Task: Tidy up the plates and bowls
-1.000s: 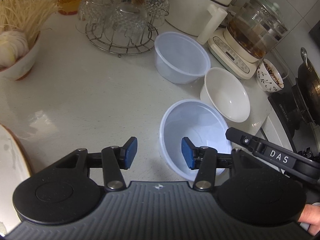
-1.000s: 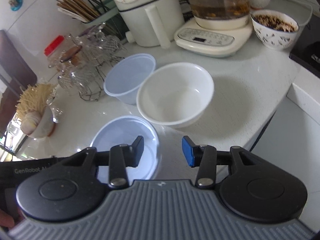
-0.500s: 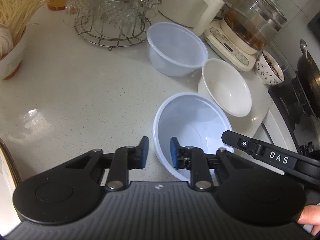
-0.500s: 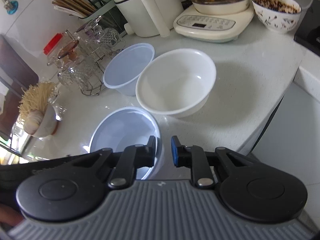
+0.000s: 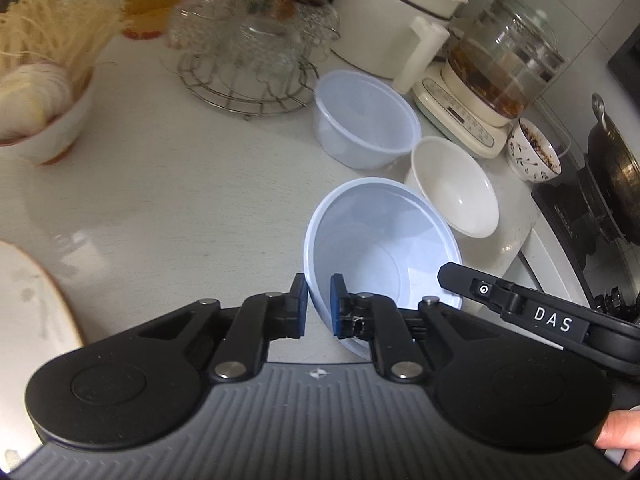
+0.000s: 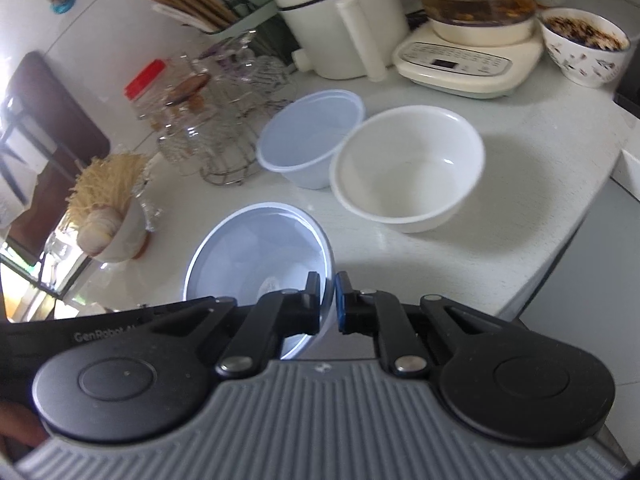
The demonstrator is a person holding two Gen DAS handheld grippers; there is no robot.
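We see soft daylight from the left glaring off the pale counter (image 5: 168, 200), with a bright patch by the window (image 6: 24, 280) in the right wrist view. The white bowl (image 6: 408, 168) casts a soft shadow rightward. Both fisheye views bend at the edges, and the glassware (image 5: 248, 40) smears with motion blur.

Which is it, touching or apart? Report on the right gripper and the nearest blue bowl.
Touching. The right wrist view shows the right gripper pinching the rim of the nearest blue bowl.
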